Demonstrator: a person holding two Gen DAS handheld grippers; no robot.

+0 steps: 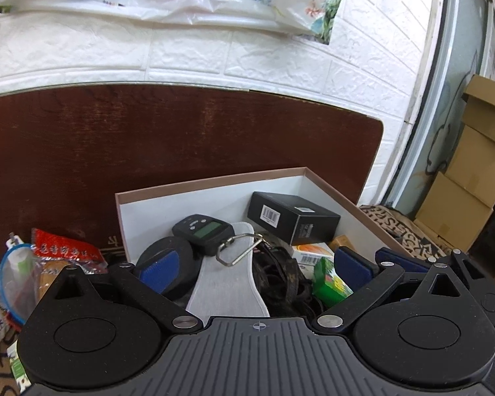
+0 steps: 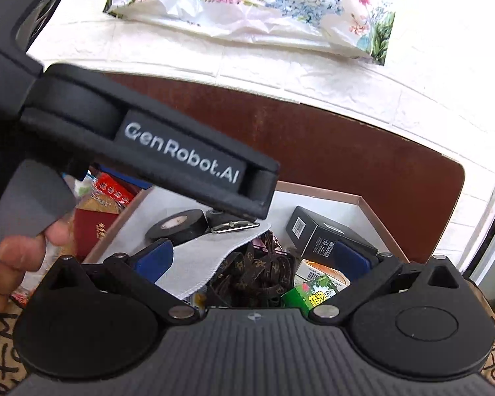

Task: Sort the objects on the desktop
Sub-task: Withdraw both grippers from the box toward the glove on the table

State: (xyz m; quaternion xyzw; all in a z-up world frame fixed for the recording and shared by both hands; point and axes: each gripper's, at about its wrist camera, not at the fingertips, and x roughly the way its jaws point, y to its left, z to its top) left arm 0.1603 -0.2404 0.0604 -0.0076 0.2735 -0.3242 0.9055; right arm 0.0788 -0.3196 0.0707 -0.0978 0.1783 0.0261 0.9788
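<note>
An open shoebox (image 1: 214,181) holds several items: a black carton (image 1: 293,216), a black hand scale (image 1: 203,231) with a metal hook, a tape roll (image 2: 178,226), a white cloth piece (image 1: 227,283), a brown patterned strap (image 2: 250,274) and a green box (image 2: 310,293). My left gripper (image 1: 257,267) hangs over the box, open, with nothing between its blue pads. My right gripper (image 2: 254,259) is beside it over the same box (image 2: 320,189), open at its widest and empty. The left gripper's black body (image 2: 181,158) crosses the right wrist view and hides part of the scale.
Left of the box lie a red snack packet (image 1: 62,247), a mesh pouch (image 1: 16,274) and a red booklet (image 2: 95,231). The dark brown table (image 1: 148,138) meets a white brick wall. Cardboard cartons (image 1: 472,171) are stacked at the right. A hand (image 2: 16,257) grips the left tool.
</note>
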